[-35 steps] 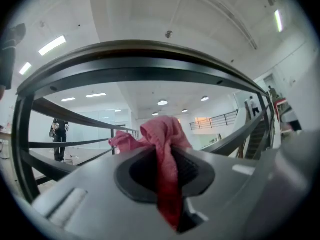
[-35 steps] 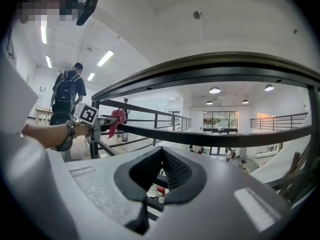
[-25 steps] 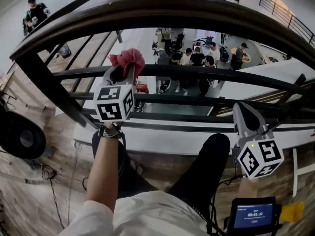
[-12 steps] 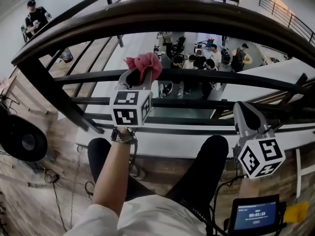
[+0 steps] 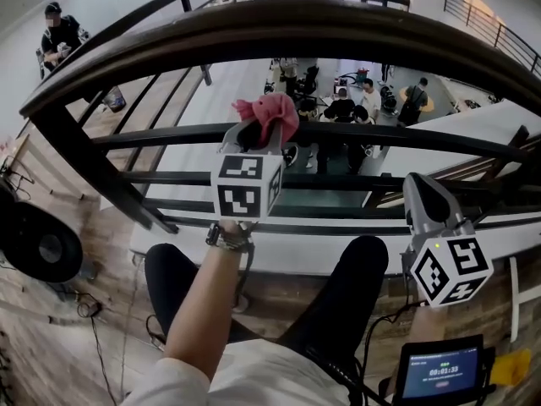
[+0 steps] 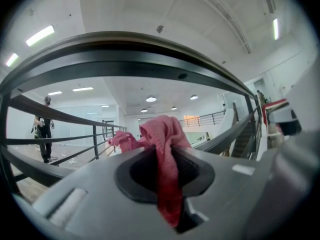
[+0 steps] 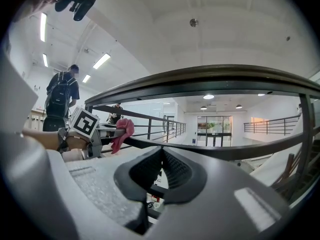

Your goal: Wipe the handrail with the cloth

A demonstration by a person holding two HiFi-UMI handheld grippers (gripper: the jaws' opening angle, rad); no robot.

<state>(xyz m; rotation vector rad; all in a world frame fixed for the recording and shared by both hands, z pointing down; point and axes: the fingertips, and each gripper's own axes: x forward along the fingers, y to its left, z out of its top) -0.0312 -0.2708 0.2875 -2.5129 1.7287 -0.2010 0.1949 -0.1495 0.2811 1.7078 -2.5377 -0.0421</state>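
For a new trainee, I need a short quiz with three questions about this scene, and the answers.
1. True or false: the right tool holds the cloth.
2. What colour is the cloth? A blue, B pink, C white.
3. Fill the gap: in the head view, the cloth is ___ the wide top handrail.
Key: 1 false, the left tool grips it and the right tool is shut on nothing; 2 B; 3 below.

Nubbly pink cloth (image 5: 269, 112), glossy dark handrail (image 5: 338, 25)
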